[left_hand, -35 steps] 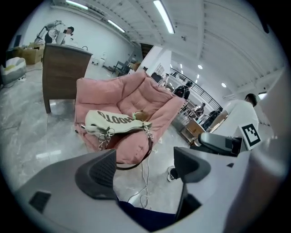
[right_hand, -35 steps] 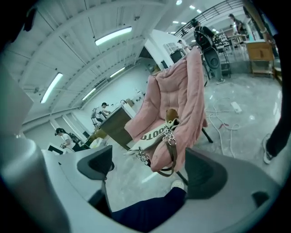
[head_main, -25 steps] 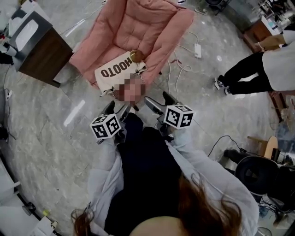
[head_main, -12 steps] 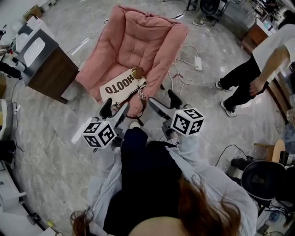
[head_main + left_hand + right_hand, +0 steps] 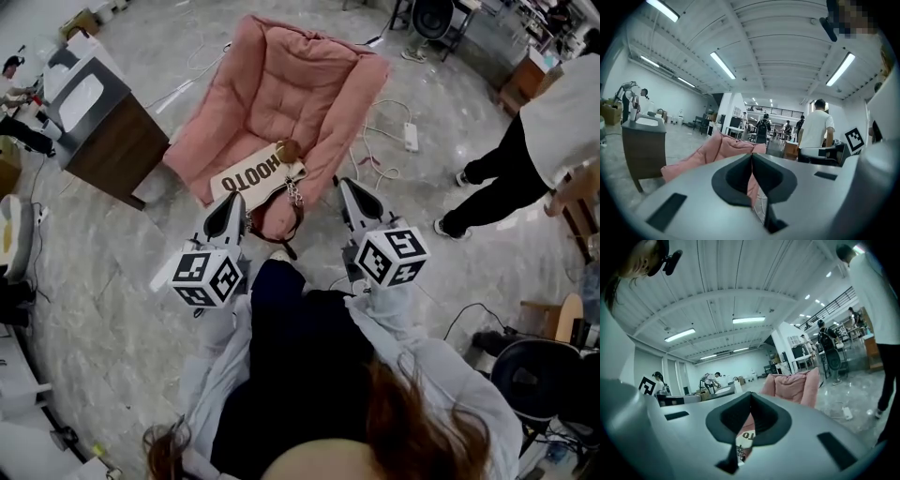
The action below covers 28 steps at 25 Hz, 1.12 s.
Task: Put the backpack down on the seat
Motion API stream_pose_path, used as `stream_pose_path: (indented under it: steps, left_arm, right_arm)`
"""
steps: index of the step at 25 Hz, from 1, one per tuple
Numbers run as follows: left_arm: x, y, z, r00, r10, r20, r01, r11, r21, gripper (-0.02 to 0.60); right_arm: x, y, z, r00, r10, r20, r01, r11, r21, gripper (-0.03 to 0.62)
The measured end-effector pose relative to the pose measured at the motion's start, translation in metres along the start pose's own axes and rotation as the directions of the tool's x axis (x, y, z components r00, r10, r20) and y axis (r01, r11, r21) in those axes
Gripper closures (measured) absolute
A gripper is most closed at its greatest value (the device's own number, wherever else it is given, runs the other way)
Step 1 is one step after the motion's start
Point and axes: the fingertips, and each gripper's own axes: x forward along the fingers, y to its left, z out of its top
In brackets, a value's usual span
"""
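Left tongs (image 5: 230, 204) and right tongs (image 5: 351, 192) closed, empty; backpack (image 5: 255, 178) seemingly overhung armchair (image 5: 286, 84) seat front; I feared it sliding off.

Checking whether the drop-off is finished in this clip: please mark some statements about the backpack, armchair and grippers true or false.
1. The backpack lies on the pink armchair. True.
2. The left gripper grips the backpack. False: its jaws are shut with nothing between them.
3. The right gripper is shut and empty. True.
4. The wooden cabinet stands on the armchair's right in the head view. False: it stands on the left.
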Motion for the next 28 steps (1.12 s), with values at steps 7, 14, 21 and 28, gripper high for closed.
stream_pose_path:
  steps: [7,14,21,28]
  left_arm:
    - [-0.002,-0.003,-0.013,1.0,0.004,-0.021,-0.004,1.0,-0.017,0.564]
    - [-0.009,-0.006,-0.027,0.999,0.018,-0.045,-0.019,1.0,-0.014,0.565]
    - [-0.015,-0.004,-0.036,0.997,0.024,-0.072,-0.025,0.999,-0.026,0.565]
    - [-0.013,0.0,-0.048,0.995,0.024,-0.101,-0.028,0.999,-0.029,0.564]
  right_arm:
    - [-0.004,-0.008,-0.012,0.999,-0.014,-0.04,0.014,1.0,-0.003,0.588]
    - [-0.005,-0.008,-0.025,0.998,-0.021,-0.066,0.02,1.0,-0.009,0.588]
    - [-0.007,-0.004,-0.038,0.995,-0.015,-0.094,0.015,1.0,0.006,0.588]
    - [-0.004,-0.008,-0.048,0.994,-0.02,-0.11,0.024,0.999,0.033,0.588]
